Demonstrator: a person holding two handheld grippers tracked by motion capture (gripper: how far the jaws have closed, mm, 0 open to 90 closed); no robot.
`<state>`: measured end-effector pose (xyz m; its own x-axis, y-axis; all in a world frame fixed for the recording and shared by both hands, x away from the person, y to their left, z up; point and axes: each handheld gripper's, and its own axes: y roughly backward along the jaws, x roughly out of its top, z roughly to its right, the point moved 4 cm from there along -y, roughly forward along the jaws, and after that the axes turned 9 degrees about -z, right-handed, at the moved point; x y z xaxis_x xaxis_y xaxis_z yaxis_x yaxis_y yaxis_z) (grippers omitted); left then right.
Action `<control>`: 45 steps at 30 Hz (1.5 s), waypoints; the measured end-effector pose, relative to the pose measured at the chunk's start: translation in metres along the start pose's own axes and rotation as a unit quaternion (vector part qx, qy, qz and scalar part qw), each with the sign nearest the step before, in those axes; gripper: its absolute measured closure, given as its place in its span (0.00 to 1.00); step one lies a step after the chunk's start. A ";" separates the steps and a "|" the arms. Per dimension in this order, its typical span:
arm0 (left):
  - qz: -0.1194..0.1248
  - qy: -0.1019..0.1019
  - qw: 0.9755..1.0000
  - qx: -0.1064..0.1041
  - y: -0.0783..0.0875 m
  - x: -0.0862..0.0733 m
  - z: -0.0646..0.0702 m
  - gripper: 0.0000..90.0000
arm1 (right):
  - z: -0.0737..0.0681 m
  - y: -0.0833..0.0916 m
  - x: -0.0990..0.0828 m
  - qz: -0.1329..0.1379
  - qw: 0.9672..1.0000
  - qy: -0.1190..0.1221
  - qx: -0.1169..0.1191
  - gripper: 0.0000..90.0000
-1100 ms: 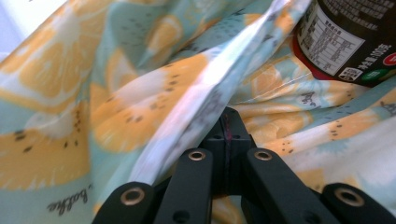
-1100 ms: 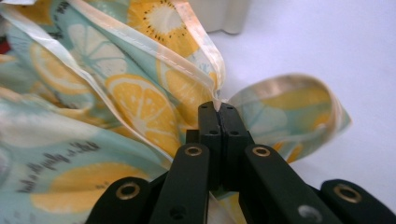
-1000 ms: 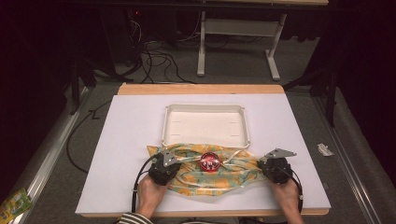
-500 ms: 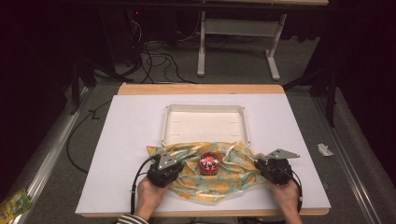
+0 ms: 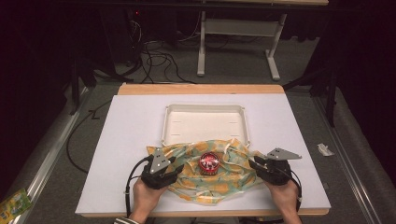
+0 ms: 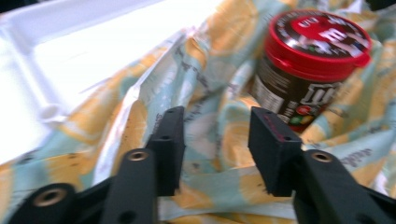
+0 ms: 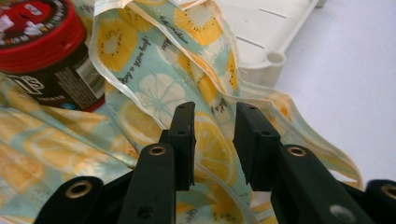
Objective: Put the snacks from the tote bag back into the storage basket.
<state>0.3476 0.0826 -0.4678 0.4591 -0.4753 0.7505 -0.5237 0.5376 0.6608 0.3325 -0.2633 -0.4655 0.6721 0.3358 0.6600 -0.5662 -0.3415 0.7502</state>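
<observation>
- Left gripper, near the worktop's front edge: its jaws have just been opening and stand apart over the fruit-print cloth without pinching it. Closing here could catch a loose fold only and drag the cloth askew.
- Right gripper: jaws likewise just opened, cloth beneath, nothing gripped.
- The red-lidded jar stands mid-cloth; an uneven pull could topple it.
- Beyond, the cloth's far hem overlaps the white tray and may snag on its rim.

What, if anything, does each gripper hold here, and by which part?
Nothing is held: the left gripper and right gripper have just been opening, jaws apart above the fruit-print cloth.
</observation>
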 end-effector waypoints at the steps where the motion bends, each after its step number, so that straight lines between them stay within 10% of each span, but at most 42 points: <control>1: 0.001 0.002 1.000 0.004 0.001 0.000 -0.001 0.58 | -0.001 0.001 0.000 0.001 1.000 0.000 0.003 0.76; 12: 0.003 0.041 0.999 0.010 -0.006 -0.010 -0.018 0.60 | -0.014 0.006 0.006 0.023 0.999 0.007 0.035 0.67; 45: -0.030 0.042 0.999 0.008 -0.034 -0.023 -0.022 0.53 | -0.076 -0.003 0.041 0.053 0.989 0.092 0.102 0.56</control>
<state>0.3711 0.0907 -0.5077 0.5477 -0.4458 0.7080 -0.5047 0.4989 0.7045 0.3254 -0.1823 -0.4374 0.5058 0.4354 0.7447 -0.5076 -0.5478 0.6650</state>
